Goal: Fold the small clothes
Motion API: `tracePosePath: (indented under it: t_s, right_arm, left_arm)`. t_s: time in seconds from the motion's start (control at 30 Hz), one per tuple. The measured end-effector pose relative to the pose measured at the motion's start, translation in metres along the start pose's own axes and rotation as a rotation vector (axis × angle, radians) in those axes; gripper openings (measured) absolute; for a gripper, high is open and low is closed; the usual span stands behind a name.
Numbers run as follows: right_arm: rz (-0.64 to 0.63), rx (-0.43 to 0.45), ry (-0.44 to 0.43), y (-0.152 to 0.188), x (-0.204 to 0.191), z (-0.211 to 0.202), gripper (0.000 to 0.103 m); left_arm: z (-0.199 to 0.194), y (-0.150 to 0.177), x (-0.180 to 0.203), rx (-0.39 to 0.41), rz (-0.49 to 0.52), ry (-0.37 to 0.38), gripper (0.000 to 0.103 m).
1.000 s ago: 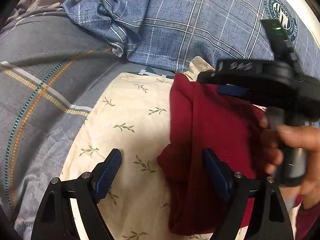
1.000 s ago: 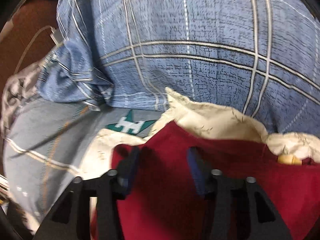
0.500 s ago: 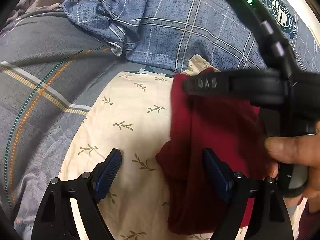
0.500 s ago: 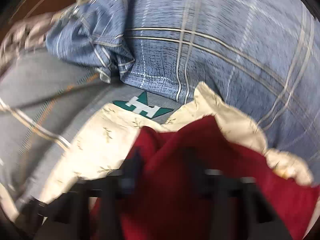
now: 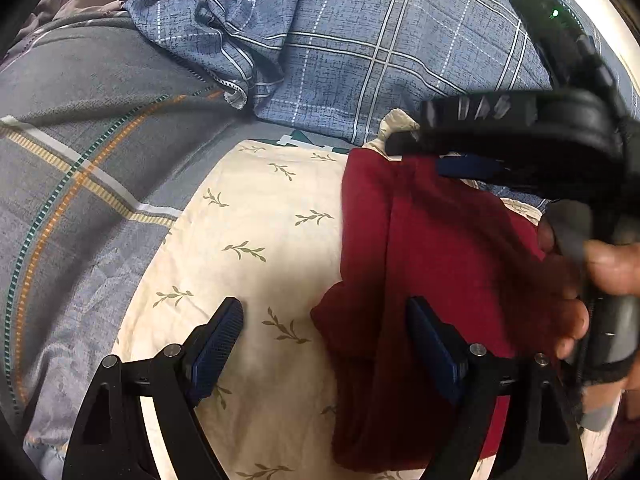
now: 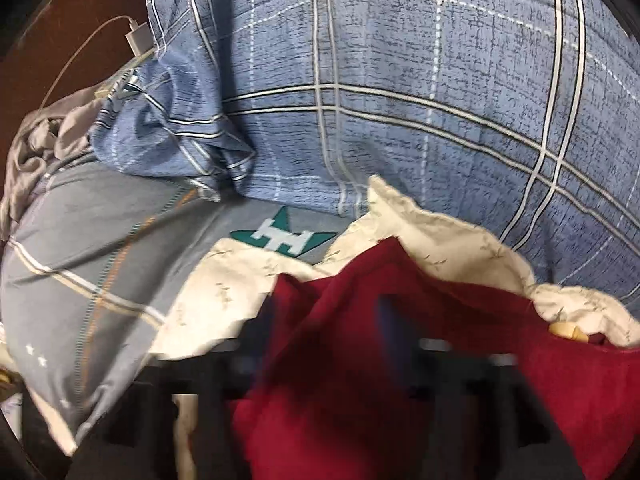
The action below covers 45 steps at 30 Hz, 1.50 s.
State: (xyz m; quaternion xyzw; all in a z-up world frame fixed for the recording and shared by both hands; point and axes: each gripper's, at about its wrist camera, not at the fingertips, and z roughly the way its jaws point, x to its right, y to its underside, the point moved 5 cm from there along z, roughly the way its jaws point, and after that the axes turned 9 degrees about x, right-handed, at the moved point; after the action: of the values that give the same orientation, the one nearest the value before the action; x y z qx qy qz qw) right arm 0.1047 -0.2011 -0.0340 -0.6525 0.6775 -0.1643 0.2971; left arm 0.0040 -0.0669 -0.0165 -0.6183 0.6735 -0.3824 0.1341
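left claw (image 5: 326,344): open, empty, over red cloth's (image 5: 432,272) left edge | red cloth: on cream sheet (image 5: 248,240) | right claw (image 5: 460,160): at cloth's far edge, blurred

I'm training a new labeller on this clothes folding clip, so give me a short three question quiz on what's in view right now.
1. What does the red garment lie on?
2. True or false: the left gripper has its fingers shut.
3. What pattern is on the blue bedding? A plaid, B dots, C flowers.

Key: 1 a cream cloth with leaf sprigs; 2 false, they stand wide open; 3 A.
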Motion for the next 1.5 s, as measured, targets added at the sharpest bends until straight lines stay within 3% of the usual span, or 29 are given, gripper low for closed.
tracePosePath:
  t_s: [0.1,0.23,0.33,0.43,0.5,0.53,0.57,0.6,0.63,0.67,0.77,1.0,1.13,1.2,1.23,1.27,1.33,1.4,1.43,1.5]
  right_arm:
    - [-0.005,-0.06,-0.015,0.001,-0.012,0.009,0.075]
    - [-0.092,-0.116,0.061,0.01,-0.023,0.032,0.073]
    - [-0.143,-0.086,0.103,0.01,-0.022,0.03,0.028]
    - [-0.137,-0.073,0.061,0.007,-0.015,0.02,0.023]
    - [-0.101,-0.069,0.026,0.005,-0.007,0.014,0.023]
    - [-0.079,-0.07,0.007,0.005,-0.004,0.012,0.023]
    - [-0.061,-0.072,-0.013,0.004,-0.002,0.01,0.024]
    - [-0.043,-0.075,-0.033,0.004,-0.001,0.008,0.027]
    - [-0.015,-0.083,-0.061,0.004,0.001,0.004,0.028]
    - [0.014,-0.089,-0.08,0.004,0.003,0.0,0.036]
    - [0.096,-0.117,-0.135,0.002,0.006,-0.009,0.067]
    - [0.033,-0.127,-0.088,-0.007,-0.011,-0.013,0.076]
    - [0.021,-0.181,-0.045,-0.004,-0.012,0.004,0.077]
    - [-0.007,-0.182,-0.004,0.0,-0.008,0.004,0.062]
    - [-0.023,-0.172,0.007,0.001,-0.005,0.002,0.035]
    - [-0.039,-0.155,0.011,0.002,-0.004,-0.001,0.025]
    - [-0.047,-0.109,0.001,0.003,0.0,-0.012,0.022]
    - [-0.063,-0.067,-0.01,0.002,0.002,-0.024,0.022]
    - [-0.065,-0.047,-0.009,0.002,0.004,-0.03,0.021]
    - [-0.049,-0.022,-0.016,-0.001,0.01,-0.04,0.021]
  left_arm:
    - [-0.001,0.001,-0.002,-0.005,-0.016,0.011,0.083]
    - [-0.001,0.001,-0.005,-0.009,-0.033,0.026,0.084]
    - [0.003,-0.001,-0.006,-0.002,-0.053,0.042,0.088]
    - [0.006,-0.004,-0.007,0.023,-0.081,0.052,0.088]
    - [0.009,-0.006,-0.007,0.037,-0.102,0.076,0.082]
    - [0.009,-0.006,-0.006,0.048,-0.114,0.105,0.072]
    - [0.01,-0.006,-0.004,0.043,-0.123,0.15,0.041]
    - [0.012,-0.006,0.0,0.02,-0.129,0.203,0.032]
    - [0.009,-0.007,0.0,0.035,-0.123,0.204,0.03]
    - [0.006,-0.008,0.001,0.053,-0.111,0.209,0.023]
    - [-0.004,-0.012,0.003,0.077,-0.103,0.256,0.019]
    - [-0.031,-0.013,0.019,0.131,-0.002,0.324,0.017]
    - [-0.041,-0.011,0.025,0.145,0.032,0.355,0.014]
    - [-0.042,-0.01,0.024,0.139,0.04,0.355,0.014]
    - [-0.042,-0.01,0.024,0.137,0.041,0.352,0.014]
    - [-0.042,-0.009,0.024,0.132,0.043,0.349,0.015]
    - [-0.04,-0.011,0.026,0.122,0.056,0.335,0.031]
    - [-0.048,-0.008,0.027,0.129,0.078,0.309,0.09]
    - [-0.053,-0.006,0.025,0.144,0.077,0.298,0.095]
    - [-0.06,0.0,0.023,0.146,0.078,0.295,0.094]
